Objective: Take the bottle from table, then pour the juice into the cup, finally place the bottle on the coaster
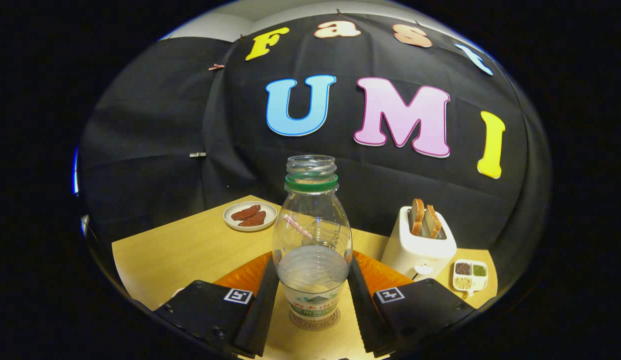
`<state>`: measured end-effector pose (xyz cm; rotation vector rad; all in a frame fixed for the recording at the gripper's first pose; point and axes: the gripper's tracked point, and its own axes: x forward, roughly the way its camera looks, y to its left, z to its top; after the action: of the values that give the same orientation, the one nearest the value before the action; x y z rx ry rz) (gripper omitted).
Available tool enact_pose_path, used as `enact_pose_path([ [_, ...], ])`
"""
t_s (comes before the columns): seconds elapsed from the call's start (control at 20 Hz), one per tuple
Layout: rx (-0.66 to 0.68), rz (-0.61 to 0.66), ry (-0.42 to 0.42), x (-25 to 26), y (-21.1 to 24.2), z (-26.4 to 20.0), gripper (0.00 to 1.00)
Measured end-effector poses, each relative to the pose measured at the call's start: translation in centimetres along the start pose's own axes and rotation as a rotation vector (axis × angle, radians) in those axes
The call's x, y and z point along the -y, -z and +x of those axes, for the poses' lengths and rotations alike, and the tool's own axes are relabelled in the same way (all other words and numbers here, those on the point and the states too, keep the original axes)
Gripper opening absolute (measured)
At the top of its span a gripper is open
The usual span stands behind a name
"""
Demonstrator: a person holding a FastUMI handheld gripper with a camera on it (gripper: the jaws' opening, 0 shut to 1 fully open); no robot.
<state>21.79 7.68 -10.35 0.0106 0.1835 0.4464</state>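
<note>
A staged recording booth dressed as a breakfast corner: black cloth hangs as the wall behind a small wooden table point(180, 250), which carries a white toaster point(418, 247) with two slices of bread, a plate point(250, 216) of reddish food (unidentifiable), and a divided dish point(469, 276) of seasonings.

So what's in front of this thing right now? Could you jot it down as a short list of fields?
tool: two black fingers on either side of the bottle; contact unclear
bottle: clear plastic, uncapped, green neck ring, upright, partly filled with clear liquid
under bottle: round coaster on wooden table
beyond, one side: white plate with dark red pieces
beyond, other side: white toaster holding two bread slices
next to toaster: small divided dish of seasonings
</note>
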Motion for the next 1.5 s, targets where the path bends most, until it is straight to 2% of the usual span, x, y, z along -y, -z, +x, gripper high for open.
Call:
enact_pose_path([
  [0.3,-0.048,0.067,0.024,1.9,4.7,2.7,0.75],
  [1.1,-0.045,0.011,-0.006,1.6,6.8,3.3,0.8],
  [1.25,-0.063,0.007,-0.004,1.9,7.0,2.8,0.97],
  [1.5,-0.036,0.004,0.024,2.3,5.1,0.8,0.97],
])
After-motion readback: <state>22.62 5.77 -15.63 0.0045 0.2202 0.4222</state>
